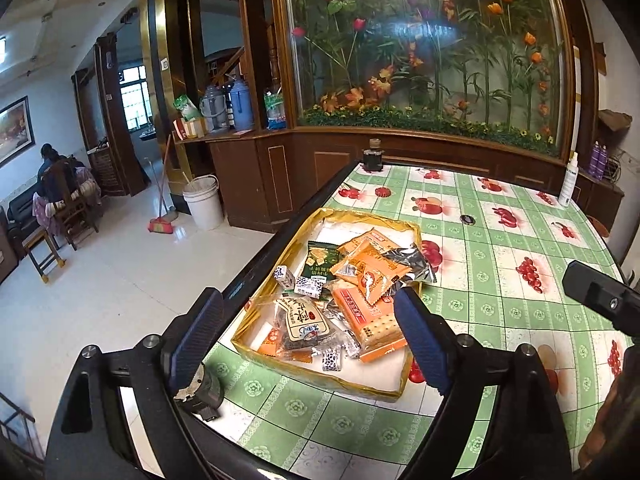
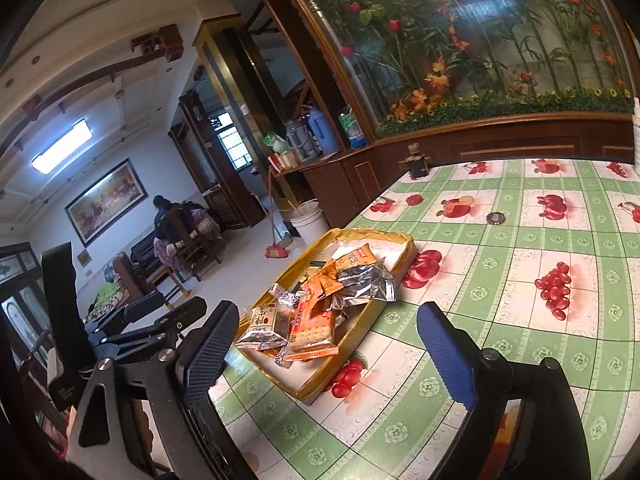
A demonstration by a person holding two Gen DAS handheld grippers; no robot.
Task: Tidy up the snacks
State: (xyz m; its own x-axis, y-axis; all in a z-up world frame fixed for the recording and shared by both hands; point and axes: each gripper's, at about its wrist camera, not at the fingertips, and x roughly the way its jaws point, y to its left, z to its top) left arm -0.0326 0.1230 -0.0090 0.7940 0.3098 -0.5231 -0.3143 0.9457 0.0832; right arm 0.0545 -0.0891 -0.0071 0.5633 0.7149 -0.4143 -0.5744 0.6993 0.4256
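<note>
A shallow yellow-rimmed tray (image 1: 412, 364) sits at the table's left edge, holding several snack packets: orange cracker packs (image 1: 370, 312), a green packet (image 1: 320, 262), a silver foil packet (image 1: 412, 260) and small blue-and-white candies (image 1: 308, 286). My left gripper (image 1: 308, 324) is open and empty, hovering above the tray's near end. In the right wrist view the tray (image 2: 316, 384) lies ahead to the left with the orange cracker pack (image 2: 312, 328) and the silver packet (image 2: 366, 282). My right gripper (image 2: 324, 344) is open and empty, above the tray's near right corner.
The table has a green-checked fruit-print cloth (image 1: 500, 300). A small dark jar (image 1: 373, 158) stands at the far corner, a white spray bottle (image 1: 569, 182) at the far right, a small round lid (image 1: 467, 220) mid-table. The table edge drops to the floor on the left.
</note>
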